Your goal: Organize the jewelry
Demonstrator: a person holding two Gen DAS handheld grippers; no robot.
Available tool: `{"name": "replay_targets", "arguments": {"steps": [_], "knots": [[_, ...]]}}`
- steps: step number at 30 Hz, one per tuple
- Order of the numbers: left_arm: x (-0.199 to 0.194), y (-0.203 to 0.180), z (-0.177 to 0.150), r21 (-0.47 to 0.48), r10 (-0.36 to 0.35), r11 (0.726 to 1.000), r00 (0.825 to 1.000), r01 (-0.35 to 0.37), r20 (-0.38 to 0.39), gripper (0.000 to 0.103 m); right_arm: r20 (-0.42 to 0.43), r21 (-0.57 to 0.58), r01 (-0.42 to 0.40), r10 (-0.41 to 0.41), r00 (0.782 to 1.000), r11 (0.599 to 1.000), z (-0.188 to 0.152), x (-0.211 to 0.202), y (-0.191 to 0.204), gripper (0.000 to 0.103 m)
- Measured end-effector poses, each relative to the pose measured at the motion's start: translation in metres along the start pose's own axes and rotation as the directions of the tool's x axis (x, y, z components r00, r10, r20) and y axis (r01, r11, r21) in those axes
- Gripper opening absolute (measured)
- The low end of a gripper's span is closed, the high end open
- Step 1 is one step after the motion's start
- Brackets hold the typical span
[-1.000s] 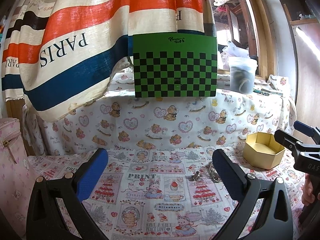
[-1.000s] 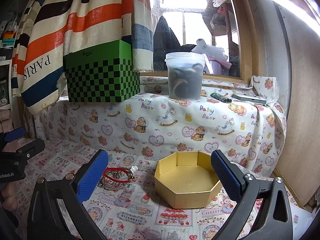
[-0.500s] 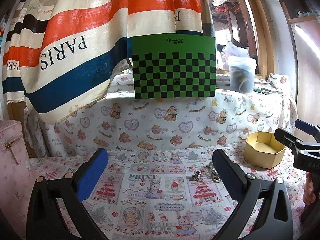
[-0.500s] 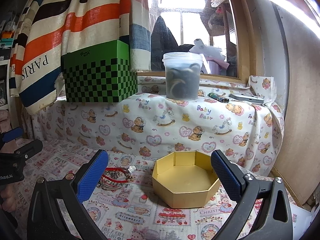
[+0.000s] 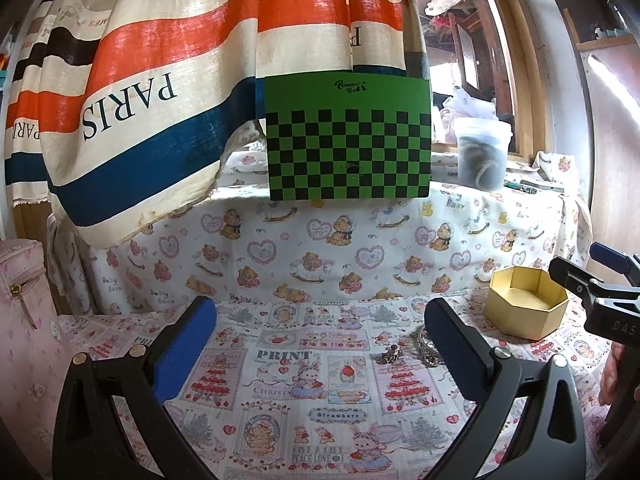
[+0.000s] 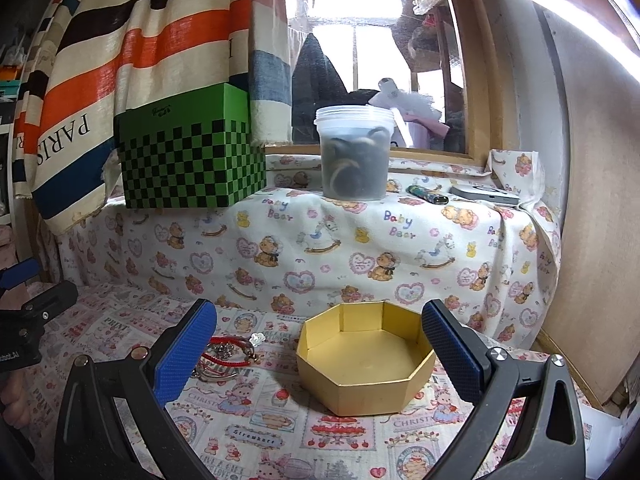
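Note:
An empty gold octagonal box (image 6: 364,360) sits on the patterned cloth, straight ahead of my right gripper (image 6: 320,344), whose blue-padded jaws stand open and empty above it. To the box's left lies a pile of jewelry (image 6: 226,356): a red cord bracelet with silver beads and metal bangles, partly hidden by the left finger. In the left wrist view the same jewelry (image 5: 416,350) lies by the right finger and the gold box (image 5: 526,306) sits far right. My left gripper (image 5: 320,340) is open and empty over the cloth.
A green checkered box (image 5: 348,138) and a lidded plastic tub (image 6: 354,152) stand on the raised ledge behind. A striped curtain (image 5: 160,80) hangs at left. A pink bag (image 5: 24,320) stands far left. A lighter and a phone (image 6: 484,196) lie on the ledge.
Both views have pulled back slightly, so the box and the jewelry sit a little farther off. Both grippers stay open and nothing on the cloth has moved.

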State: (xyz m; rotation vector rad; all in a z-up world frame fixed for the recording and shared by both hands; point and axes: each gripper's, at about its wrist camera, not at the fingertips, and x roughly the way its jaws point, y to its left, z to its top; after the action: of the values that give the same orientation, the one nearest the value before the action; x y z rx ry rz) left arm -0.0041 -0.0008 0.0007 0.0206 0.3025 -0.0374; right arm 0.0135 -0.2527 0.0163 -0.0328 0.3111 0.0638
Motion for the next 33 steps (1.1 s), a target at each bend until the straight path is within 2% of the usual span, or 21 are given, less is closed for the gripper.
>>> {"name": "replay_targets", "arguments": {"steps": [8, 19, 29, 33], "knots": [[0.0, 0.002, 0.0, -0.005, 0.017, 1.0, 1.0, -0.017, -0.003, 0.103, 0.001, 0.0, 0.001, -0.001, 1.0, 1.0, 0.0, 0.0, 0.0, 0.103], [0.001, -0.002, 0.0, 0.006, -0.006, 1.0, 1.0, 0.007, -0.014, 0.103, 0.001, 0.0, 0.007, -0.007, 1.0, 1.0, 0.0, 0.0, -0.001, 0.103], [0.012, 0.001, -0.001, -0.006, 0.009, 1.0, 0.997, -0.01, -0.081, 0.103, -0.019, -0.013, 0.001, -0.001, 1.0, 1.0, -0.002, -0.001, 0.001, 0.103], [0.011, 0.001, -0.002, -0.003, 0.003, 1.0, 0.997, -0.003, -0.083, 0.103, -0.03, -0.011, 0.0, -0.001, 1.0, 1.0, -0.002, -0.001, 0.001, 0.103]]}}
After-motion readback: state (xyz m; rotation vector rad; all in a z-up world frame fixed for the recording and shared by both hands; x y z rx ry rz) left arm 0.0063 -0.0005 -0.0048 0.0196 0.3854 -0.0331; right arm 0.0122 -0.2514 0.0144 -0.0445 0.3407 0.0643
